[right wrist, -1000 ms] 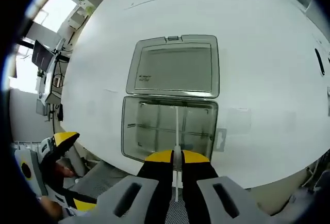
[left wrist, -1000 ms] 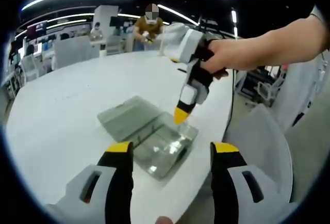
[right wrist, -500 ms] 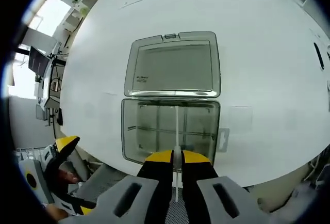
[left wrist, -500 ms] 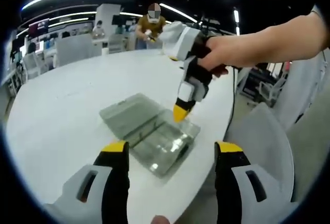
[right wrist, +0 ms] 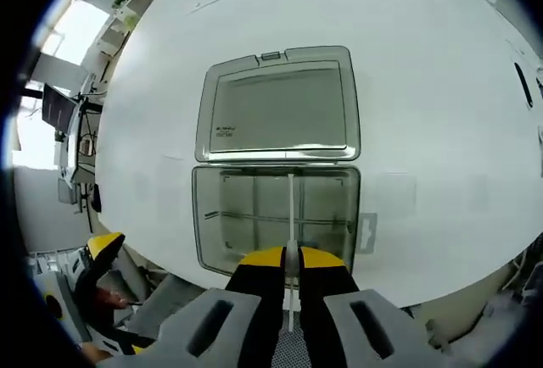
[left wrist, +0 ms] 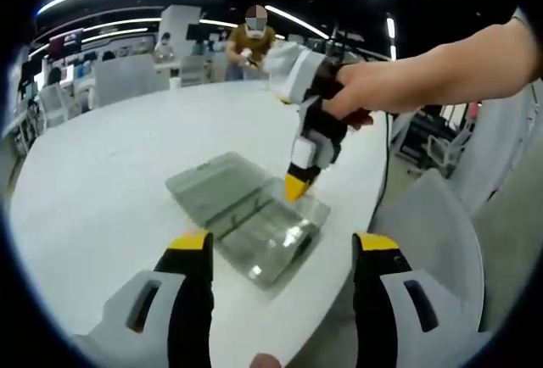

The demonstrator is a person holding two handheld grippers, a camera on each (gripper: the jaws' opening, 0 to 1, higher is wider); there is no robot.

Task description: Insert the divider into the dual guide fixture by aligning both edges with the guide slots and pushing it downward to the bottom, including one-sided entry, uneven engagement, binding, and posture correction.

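While the right gripper point(right wrist: 287, 257) pinches the divider point(right wrist: 291, 211) above the clear box point(right wrist: 276, 220), tilt risks one-sided binding; left gripper point(left wrist: 280, 253) fingers wide, empty.

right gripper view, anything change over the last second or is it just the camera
Mostly the camera. The right gripper stays shut on the divider, standing over the open clear box. The left gripper stays open, holding nothing.
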